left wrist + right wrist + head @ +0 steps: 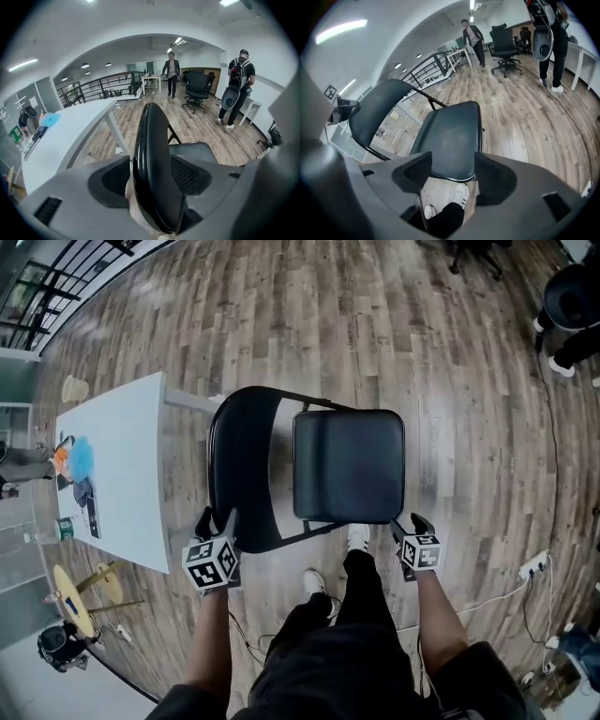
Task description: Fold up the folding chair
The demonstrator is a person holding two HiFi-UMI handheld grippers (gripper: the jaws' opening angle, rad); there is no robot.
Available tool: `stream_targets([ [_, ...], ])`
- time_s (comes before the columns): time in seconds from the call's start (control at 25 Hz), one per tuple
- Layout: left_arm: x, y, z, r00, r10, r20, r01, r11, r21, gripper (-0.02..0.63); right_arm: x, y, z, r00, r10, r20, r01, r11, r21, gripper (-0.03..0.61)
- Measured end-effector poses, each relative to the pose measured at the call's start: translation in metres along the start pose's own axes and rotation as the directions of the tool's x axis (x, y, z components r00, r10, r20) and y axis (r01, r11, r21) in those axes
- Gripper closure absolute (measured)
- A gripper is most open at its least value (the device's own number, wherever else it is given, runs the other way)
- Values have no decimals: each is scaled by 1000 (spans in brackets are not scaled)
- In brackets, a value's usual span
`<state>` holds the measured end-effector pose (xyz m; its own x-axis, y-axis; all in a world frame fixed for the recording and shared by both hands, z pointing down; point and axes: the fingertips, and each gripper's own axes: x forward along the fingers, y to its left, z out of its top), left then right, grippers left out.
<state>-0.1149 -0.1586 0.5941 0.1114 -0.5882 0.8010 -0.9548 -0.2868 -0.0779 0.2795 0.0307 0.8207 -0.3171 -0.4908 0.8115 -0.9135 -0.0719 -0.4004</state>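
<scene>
Straddling folding chair backrest, your left claw spread; right claw spread, seat front edge at tips.

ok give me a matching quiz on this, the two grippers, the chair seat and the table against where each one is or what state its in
Things:
1. left gripper
2. right gripper
3. seat
4. white table

Place or state:
a. down, not folded up
b. backrest rim between its jaws
c. at the seat's front corner, jaws apart
d. beside the chair, on the left gripper's side

Pairs: 1-b, 2-c, 3-a, 4-d
</scene>
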Motion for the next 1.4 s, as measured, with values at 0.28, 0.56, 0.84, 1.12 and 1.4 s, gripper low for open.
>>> stream_targets([
  [0.28,47,-14,-10,996,-55,-64,54,998,-15,347,87,-62,-38,994,88,-66,-74,978,194,299],
  [0.56,72,-24,-23,978,-198,-61,187,971,-152,347,147,-99,-60,976,213,-40,-181,904,387,261],
  [0.84,79,-38,-22,967,-244,-71,237,967,-94,350,192,-80,-64,876,481,-35,-422,801,425,206],
  [1.12,80,-40,-21,962,-268,-59,263,961,-85,449,198,-78,-64,833,552,36,-506,735,452,210],
  [1.4,71,-48,-11,950,-308,-48,301,946,-119,492,187,-68,-52,838,542,69,-512,735,444,215],
])
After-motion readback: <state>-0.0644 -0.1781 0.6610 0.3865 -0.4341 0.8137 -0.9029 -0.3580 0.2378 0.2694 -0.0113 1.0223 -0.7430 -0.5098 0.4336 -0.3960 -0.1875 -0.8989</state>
